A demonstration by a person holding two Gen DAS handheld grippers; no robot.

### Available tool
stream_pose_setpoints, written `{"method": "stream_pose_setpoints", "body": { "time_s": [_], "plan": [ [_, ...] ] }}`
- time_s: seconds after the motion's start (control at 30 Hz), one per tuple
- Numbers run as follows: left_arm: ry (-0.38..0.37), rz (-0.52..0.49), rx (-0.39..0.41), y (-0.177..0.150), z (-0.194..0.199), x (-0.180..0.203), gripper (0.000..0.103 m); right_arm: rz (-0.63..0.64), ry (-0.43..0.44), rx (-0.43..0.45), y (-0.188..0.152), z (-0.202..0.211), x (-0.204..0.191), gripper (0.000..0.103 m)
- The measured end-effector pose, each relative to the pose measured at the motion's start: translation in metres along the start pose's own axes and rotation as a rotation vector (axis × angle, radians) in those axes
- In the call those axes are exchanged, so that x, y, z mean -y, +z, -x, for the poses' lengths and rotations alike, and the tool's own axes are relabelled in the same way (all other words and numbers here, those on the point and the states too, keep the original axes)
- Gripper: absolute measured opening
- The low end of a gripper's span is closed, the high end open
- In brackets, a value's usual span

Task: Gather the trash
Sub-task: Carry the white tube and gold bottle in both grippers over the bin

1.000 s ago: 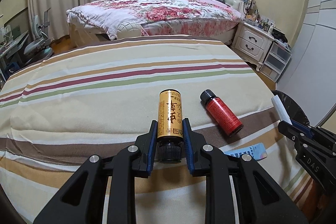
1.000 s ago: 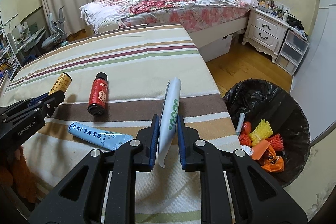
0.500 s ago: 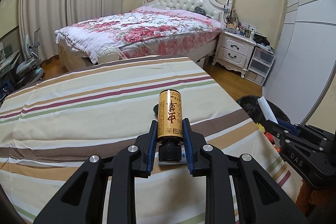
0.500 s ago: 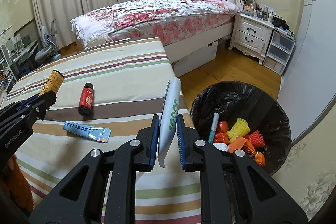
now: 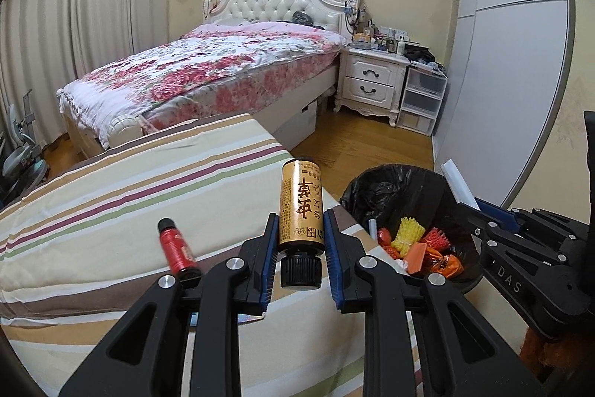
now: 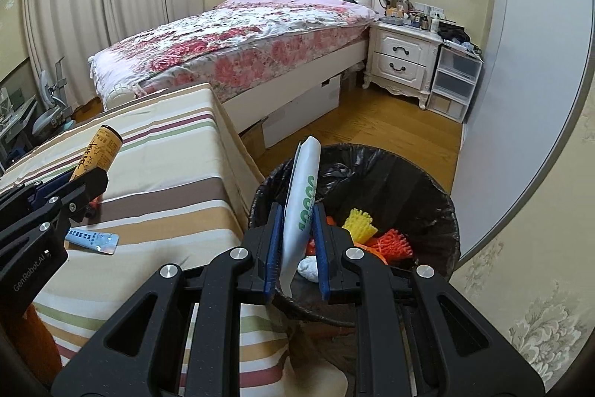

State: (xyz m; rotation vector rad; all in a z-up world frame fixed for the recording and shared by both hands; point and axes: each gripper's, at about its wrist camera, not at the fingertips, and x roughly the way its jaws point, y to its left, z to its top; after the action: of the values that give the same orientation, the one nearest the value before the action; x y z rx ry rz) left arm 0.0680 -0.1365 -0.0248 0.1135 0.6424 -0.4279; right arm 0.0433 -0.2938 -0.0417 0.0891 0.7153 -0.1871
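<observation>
The left gripper (image 5: 300, 250) is clamped on a gold bottle (image 5: 300, 207) with a black cap, held over the right edge of the striped worktop (image 5: 111, 203), close to the black-lined trash bin (image 5: 375, 185). The right gripper (image 6: 297, 240) pinches a white tube (image 6: 303, 196) with green print directly above the bin, where yellow, orange and red scraps lie. On the worktop, a small red bottle (image 5: 178, 248) lies near the left gripper, and a light blue tube (image 6: 93, 239), perhaps toothpaste, rests flat just beside it.
</observation>
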Motion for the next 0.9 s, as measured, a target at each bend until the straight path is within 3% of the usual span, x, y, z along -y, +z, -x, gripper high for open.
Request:
{"method": "stream_pose_setpoints", "body": {
  "time_s": [0.37, 0.9],
  "plan": [
    [-0.019, -0.059, -0.049, 0.008, -0.042, 0.04, 0.025, -0.058, -0.042, -0.014, 0.001, -0.016, 0.039, 0.017],
    [-0.04, -0.108, -0.094, 0.015, -0.083, 0.074, 0.025, -0.119, -0.056, -0.034, 0.005, -0.037, 0.064, 0.017]
  ]
}}
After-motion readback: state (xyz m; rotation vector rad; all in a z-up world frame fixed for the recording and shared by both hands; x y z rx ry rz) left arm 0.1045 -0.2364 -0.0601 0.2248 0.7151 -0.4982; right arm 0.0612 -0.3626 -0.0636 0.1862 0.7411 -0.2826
